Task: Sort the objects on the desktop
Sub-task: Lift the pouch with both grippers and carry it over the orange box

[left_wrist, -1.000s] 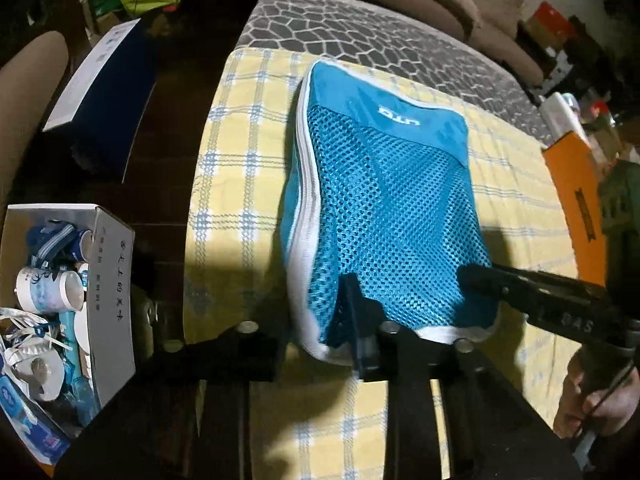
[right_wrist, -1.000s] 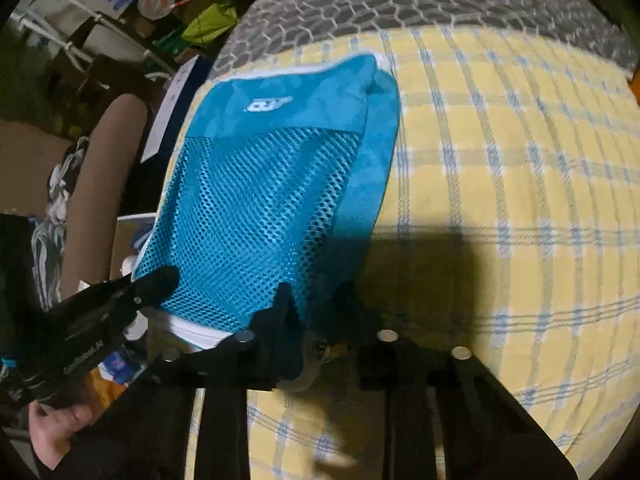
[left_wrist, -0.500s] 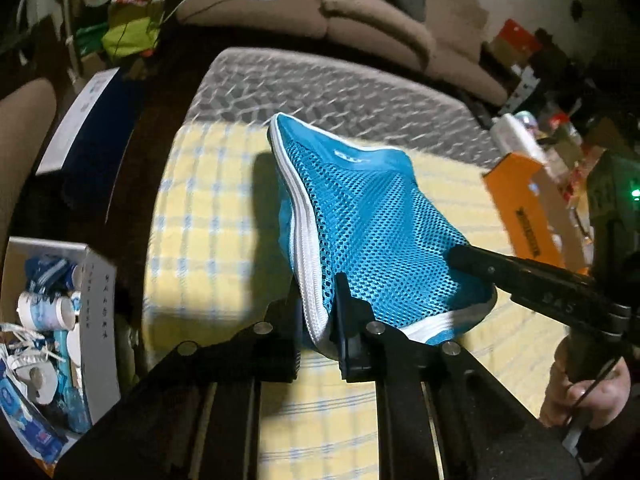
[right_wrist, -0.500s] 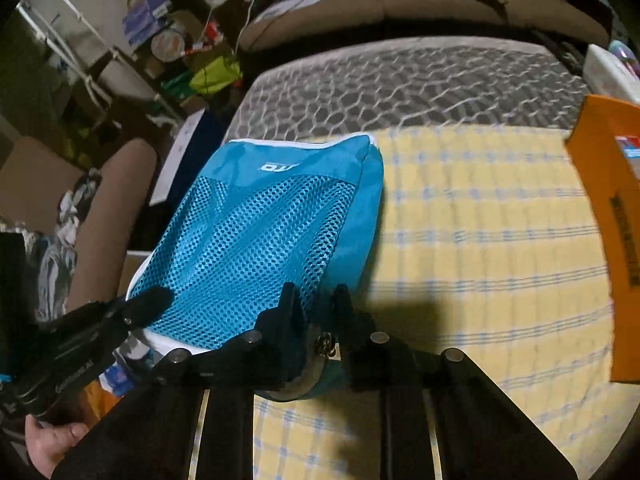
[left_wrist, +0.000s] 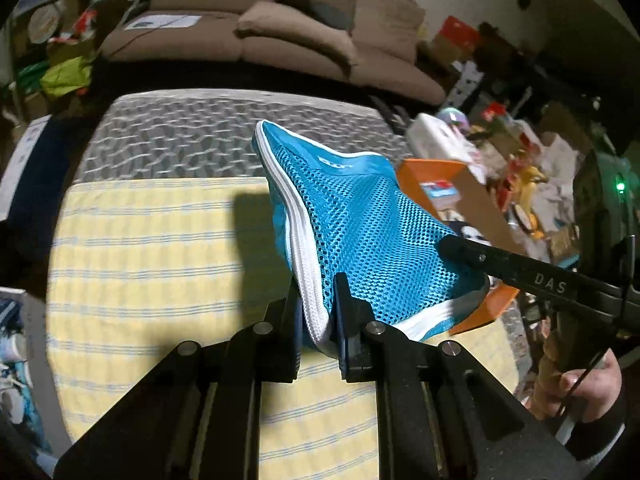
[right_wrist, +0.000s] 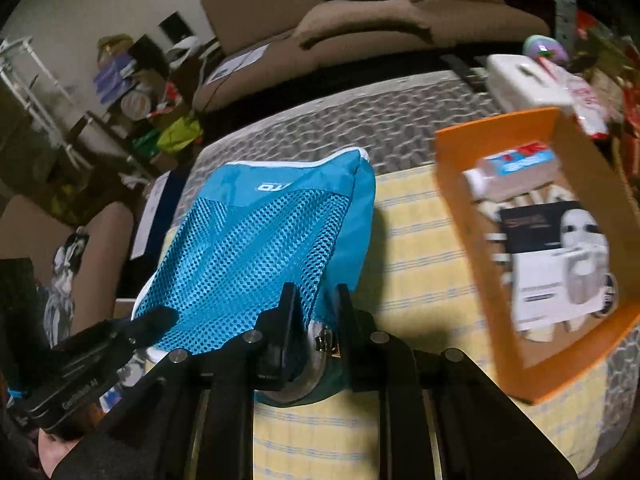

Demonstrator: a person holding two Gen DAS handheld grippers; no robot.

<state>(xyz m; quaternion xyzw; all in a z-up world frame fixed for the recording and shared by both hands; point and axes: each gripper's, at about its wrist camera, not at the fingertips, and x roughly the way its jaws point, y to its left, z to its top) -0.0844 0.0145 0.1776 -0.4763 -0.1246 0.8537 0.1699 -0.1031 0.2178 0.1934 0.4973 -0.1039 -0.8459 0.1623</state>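
A blue mesh pouch (left_wrist: 360,224) with white zipper trim hangs in the air above the yellow checked tablecloth (left_wrist: 160,248). My left gripper (left_wrist: 318,312) is shut on its near left corner at the white zipper edge. My right gripper (right_wrist: 316,312) is shut on its near right corner, beside the metal zipper pull (right_wrist: 326,344). The pouch (right_wrist: 256,248) is lifted and tilted, stretched between both grippers. Each gripper also shows in the other's view, the right one (left_wrist: 472,252) and the left one (right_wrist: 156,320).
An orange box lid (right_wrist: 452,168) holding a small bottle and printed cards lies at the table's right. A white box (left_wrist: 24,344) of small items stands off the table's left edge. A brown sofa (left_wrist: 280,40) is behind, with clutter at the right.
Both grippers have raised the pouch off the tablecloth; it lay flat a second ago. The views have tilted up, and the orange box lid has come into sight.
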